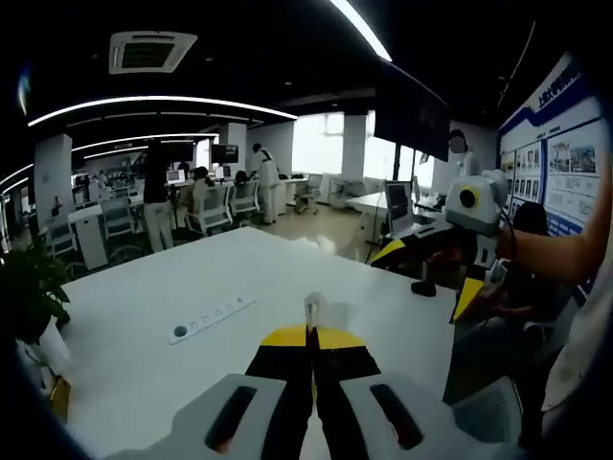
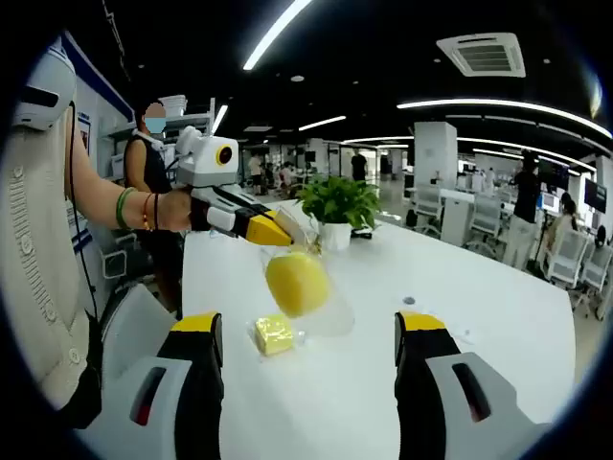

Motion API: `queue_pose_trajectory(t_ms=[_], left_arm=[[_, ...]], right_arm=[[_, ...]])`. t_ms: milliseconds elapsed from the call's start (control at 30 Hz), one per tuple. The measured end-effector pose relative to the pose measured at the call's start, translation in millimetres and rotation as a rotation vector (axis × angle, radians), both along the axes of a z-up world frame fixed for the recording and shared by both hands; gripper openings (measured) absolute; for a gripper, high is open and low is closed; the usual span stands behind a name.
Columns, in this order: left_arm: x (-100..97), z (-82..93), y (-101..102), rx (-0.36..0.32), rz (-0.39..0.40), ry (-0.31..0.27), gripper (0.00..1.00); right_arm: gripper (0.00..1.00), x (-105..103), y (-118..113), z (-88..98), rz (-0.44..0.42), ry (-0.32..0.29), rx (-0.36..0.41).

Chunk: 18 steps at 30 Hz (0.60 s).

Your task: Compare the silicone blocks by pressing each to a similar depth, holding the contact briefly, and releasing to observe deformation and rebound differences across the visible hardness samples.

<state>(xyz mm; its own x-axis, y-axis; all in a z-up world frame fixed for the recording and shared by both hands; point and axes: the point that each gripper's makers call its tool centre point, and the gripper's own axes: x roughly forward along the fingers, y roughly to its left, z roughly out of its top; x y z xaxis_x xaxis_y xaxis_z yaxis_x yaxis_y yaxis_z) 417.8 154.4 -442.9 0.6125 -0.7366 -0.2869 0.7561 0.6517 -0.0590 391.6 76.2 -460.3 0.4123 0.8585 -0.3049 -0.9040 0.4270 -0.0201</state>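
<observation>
Left claw pinching a clear bag aloft; right claw spread over the white table.

Left gripper view: power strip [image 1: 211, 317] flat on the table [image 1: 144, 307] at left; left claw [image 1: 311, 337] pressed together on the crumpled top edge of the clear bag [image 1: 321, 311], contents hidden below the jaws; right claw [image 1: 436, 254] seen from the side at right, tips hard to make out. Right gripper view: left claw [image 2: 287, 233] hand-held at upper left, gripping the clear bag [image 2: 316, 297] with a rounded yellow silicone block [image 2: 297, 284] hanging inside; small yellow block [image 2: 274, 334] in wrap lying on the table [image 2: 498, 297] beneath; potted plant [image 2: 337, 206] behind; right claw [image 2: 311, 337] wide apart, empty, jaw bases cut off below.
</observation>
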Motion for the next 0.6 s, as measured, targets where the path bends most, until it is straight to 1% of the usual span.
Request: queue_pose_trajectory(t_ms=[133, 200, 333, 500, 600], left_arm=[[0.6, 8.4, 5, 0.003, -0.011, -0.016, 0.0], [0.9, 12.4, 7, 0.0, -0.016, -0.021, 0.0], [0.1, 18.0, 10, 0.0, -0.024, -0.033, 0.0], [0.7, 24.8, 12, -0.011, -0.034, -0.039, 0.0], [0.5, 27.7, 11, -0.022, -0.043, -0.021, 0.0]], right_arm=[[0.72, 12, 21, 3.6, 0.054, -0.005, -0.038], [0.72, 18, 33, 5.0, 0.086, -0.022, -0.067], [0.73, 23, 48, 6.9, 0.124, -0.02, -0.081], [0.72, 25, 67, 1.3, 0.19, -0.017, -0.122], [0.72, 26, 77, -2.8, 0.221, -0.011, -0.144]])
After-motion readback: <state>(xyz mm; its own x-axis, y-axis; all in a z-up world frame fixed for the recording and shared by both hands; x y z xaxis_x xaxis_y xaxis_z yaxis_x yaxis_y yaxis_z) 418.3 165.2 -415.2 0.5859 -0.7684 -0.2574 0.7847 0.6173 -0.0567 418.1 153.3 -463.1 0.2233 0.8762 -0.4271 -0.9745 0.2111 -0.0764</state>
